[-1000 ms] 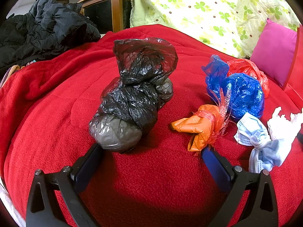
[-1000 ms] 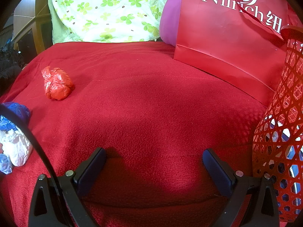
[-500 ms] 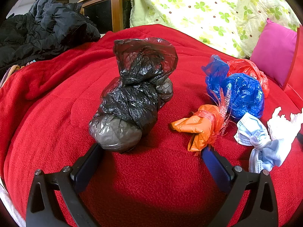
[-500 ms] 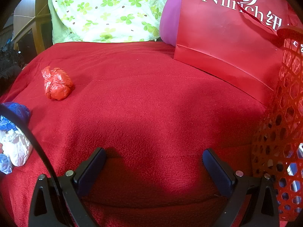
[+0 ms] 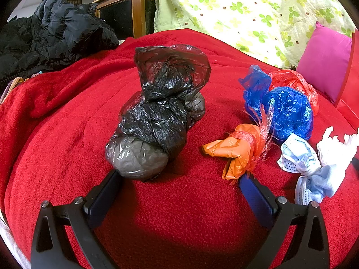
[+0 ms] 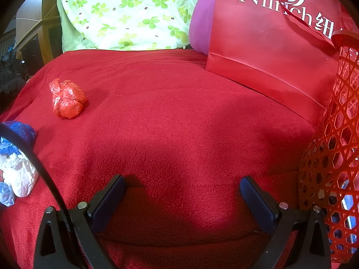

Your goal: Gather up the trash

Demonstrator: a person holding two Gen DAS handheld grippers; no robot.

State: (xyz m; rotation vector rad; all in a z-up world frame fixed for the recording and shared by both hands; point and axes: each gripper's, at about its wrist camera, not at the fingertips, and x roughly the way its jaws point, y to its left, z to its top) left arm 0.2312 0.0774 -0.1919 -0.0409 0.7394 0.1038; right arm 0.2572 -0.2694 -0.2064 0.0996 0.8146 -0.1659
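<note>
Left gripper (image 5: 179, 177) spread wide, empty; just ahead black bag (image 5: 157, 116), orange wrapper (image 5: 237, 150), blue bag (image 5: 285, 109) on red blanket (image 5: 56, 134). Only from right view: right gripper (image 6: 181, 183) equally wide, empty; red basket (image 6: 336, 145), red paper bag (image 6: 269, 33).

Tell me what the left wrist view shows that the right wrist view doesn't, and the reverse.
Only the left wrist view shows the black bag bundle, the orange wrapper, the black jacket and the left gripper.

Only the right wrist view shows the red mesh basket, the red paper bag and the right gripper.

Both show the red blanket, the red plastic ball, the blue bag and the white tissue. Both grippers' jaws stand open, holding nothing.
</note>
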